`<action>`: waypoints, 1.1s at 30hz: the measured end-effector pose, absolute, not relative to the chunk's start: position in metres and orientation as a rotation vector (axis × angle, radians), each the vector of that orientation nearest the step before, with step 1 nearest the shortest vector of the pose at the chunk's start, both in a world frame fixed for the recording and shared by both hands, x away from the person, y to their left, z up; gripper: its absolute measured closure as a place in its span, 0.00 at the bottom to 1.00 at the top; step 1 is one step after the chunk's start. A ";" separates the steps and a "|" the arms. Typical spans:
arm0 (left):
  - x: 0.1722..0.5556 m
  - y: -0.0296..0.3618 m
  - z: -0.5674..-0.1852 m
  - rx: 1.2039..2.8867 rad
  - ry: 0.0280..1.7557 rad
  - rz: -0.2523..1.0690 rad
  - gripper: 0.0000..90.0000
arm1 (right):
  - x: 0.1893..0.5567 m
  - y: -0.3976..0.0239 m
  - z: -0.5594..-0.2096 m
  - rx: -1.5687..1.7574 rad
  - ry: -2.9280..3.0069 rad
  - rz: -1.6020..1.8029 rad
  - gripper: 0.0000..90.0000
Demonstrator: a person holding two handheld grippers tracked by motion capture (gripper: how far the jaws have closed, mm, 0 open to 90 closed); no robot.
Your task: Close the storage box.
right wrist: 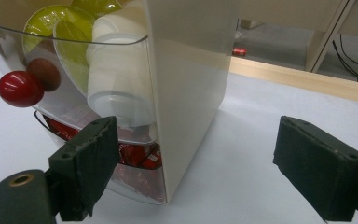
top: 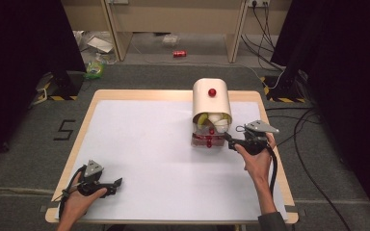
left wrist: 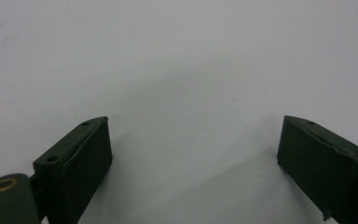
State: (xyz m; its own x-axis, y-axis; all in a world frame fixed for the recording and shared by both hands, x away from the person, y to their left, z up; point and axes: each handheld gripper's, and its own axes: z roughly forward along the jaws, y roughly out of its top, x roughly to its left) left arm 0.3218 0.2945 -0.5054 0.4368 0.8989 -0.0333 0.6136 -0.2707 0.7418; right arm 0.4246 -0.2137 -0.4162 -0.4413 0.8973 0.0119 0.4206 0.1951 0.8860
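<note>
A cream storage box (top: 211, 101) with a red knob (top: 212, 92) on top stands at the table's back middle. Its clear upper drawer (right wrist: 74, 100), fitted with a red knob (right wrist: 20, 88), is pulled out and holds white cups (right wrist: 119, 84) and yellow-green lidded pods (right wrist: 56, 28). A lower clear drawer (right wrist: 137, 158) holds red packets. My right gripper (top: 227, 137) is open at the box's front right corner, with its jaws either side of the cream side wall (right wrist: 191, 84) and touching nothing. My left gripper (top: 118, 182) rests open and empty over the white table surface (left wrist: 182, 60) at the front left.
The white sheet (top: 149, 154) covers most of the wooden table (top: 139, 94). On the floor beyond lie a red can (top: 179, 54) and a green bag (top: 95, 69). Cables (top: 301, 127) run along the floor to the right.
</note>
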 end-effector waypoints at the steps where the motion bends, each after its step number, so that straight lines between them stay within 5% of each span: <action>1: 0.322 0.294 -0.505 1.995 1.269 0.524 0.10 | 0.425 -0.214 -0.416 1.226 1.953 1.192 0.16; 13: 0.322 0.294 -0.505 1.993 1.270 0.523 0.10 | 0.422 -0.217 -0.415 1.224 1.950 1.206 0.24; 33: 0.322 0.295 -0.505 1.994 1.269 0.523 0.10 | 0.407 -0.229 -0.411 1.227 1.965 1.208 0.22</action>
